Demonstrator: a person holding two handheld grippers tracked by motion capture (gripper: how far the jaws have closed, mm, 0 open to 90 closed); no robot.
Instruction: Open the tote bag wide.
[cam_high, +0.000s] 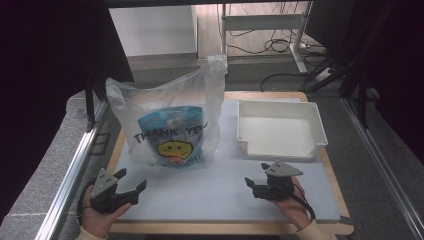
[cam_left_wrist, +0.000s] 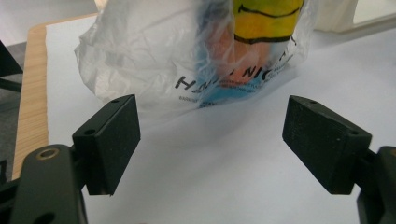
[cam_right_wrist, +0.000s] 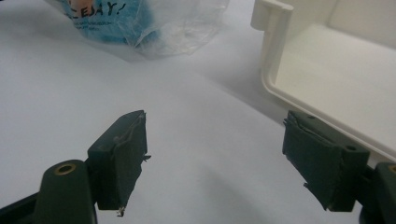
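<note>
- Left gripper (cam_high: 134, 187): I held it low at the near left corner of the table, jaws spread wide and empty, aimed at the bag so that a short push forward would meet the plastic. In the left gripper view the gripper (cam_left_wrist: 210, 140) framed the bag's lower edge between its pads.
- Plastic bag (cam_high: 167, 120): thin, translucent, printed with a yellow smiley and "THANK YOU". It stood left of centre on the pale mat (cam_high: 225, 195), handles up and slack, propped by what was inside.
- Blue packet (cam_high: 172, 131): inside the bag, upright, touching its front wall; I judged this the item to take out.
- Right gripper (cam_high: 256, 183): I kept it near the front edge, right of centre, jaws likewise apart and holding nothing, free to steady or lift a handle.
- White tray (cam_high: 316, 125): far right, empty, just beyond my right gripper; probably the place meant for the contents.
</note>
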